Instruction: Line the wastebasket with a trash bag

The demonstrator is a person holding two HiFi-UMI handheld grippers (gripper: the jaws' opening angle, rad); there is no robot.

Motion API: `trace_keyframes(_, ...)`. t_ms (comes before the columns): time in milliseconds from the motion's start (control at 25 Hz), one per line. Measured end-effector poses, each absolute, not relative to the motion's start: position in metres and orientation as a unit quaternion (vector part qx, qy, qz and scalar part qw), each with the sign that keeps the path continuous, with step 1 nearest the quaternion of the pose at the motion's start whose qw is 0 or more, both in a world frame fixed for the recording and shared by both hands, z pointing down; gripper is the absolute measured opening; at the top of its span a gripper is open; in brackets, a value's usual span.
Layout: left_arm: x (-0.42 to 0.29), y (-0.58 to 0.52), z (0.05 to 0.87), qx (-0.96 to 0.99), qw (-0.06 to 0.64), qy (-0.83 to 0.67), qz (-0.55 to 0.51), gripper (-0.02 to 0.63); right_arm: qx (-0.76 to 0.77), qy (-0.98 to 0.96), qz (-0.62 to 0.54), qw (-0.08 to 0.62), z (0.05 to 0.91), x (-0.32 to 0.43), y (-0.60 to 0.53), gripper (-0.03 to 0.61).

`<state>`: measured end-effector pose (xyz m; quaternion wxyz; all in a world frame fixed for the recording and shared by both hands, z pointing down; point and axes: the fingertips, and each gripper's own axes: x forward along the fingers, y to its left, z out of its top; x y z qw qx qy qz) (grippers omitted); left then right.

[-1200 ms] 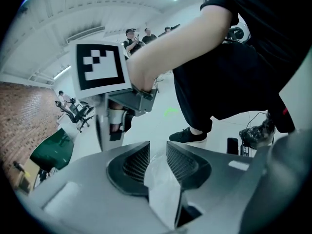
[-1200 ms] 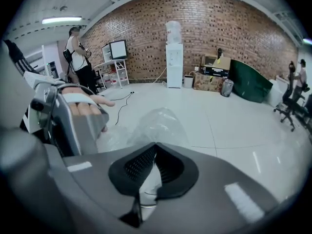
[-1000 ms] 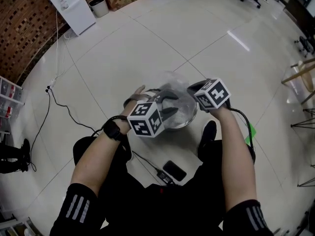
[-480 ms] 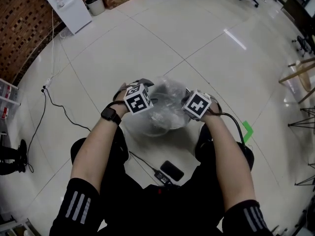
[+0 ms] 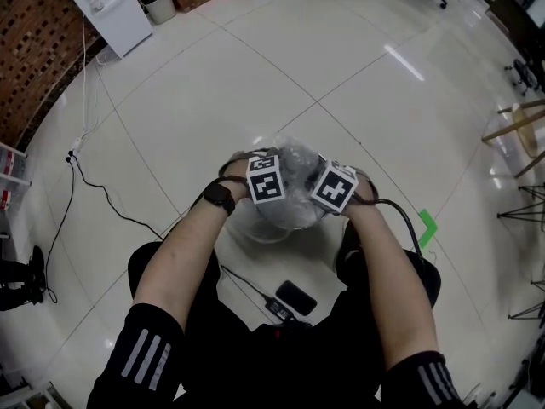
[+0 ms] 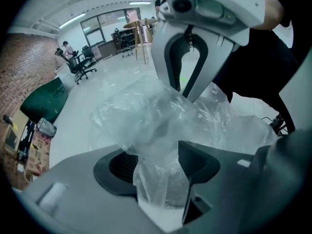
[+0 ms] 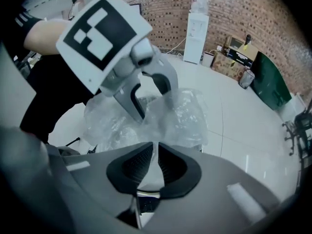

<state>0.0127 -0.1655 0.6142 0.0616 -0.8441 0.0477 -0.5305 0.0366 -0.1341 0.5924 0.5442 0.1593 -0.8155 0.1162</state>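
Over the wastebasket (image 5: 255,231), grip the likely flimsy, slippery trash bag (image 6: 161,116) by its rim, with right gripper (image 7: 155,155) nipping film while just easing open and left gripper (image 6: 158,162) spread, just narrowing round film.

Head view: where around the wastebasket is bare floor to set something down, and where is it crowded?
Bare: tiles beyond the wastebasket up to the water dispenser; tiles between it and the green tape; tiles between it and the black cable. Crowded: between the person's knees, where a phone and its cord lie.
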Motion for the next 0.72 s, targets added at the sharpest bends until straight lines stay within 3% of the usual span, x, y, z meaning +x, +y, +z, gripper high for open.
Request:
trace_keyframes(320,0.052,-0.148,0.645,-0.835,0.059,-0.021,-0.546,0.243,0.148,-0.803,0.162,0.554,0.565,0.082,-0.125,0.108)
trace_keyframes(520,0.064,-0.134,0.672,-0.818,0.057,-0.06,-0.569,0.239,0.17,-0.803,0.149,0.551,0.541,0.107,-0.135,0.111)
trace_keyframes(720,0.074,-0.13,0.698,-0.811,0.041,-0.078,-0.578,0.239,0.2,-0.83,0.122,0.506,0.503,0.108,-0.15,0.112)
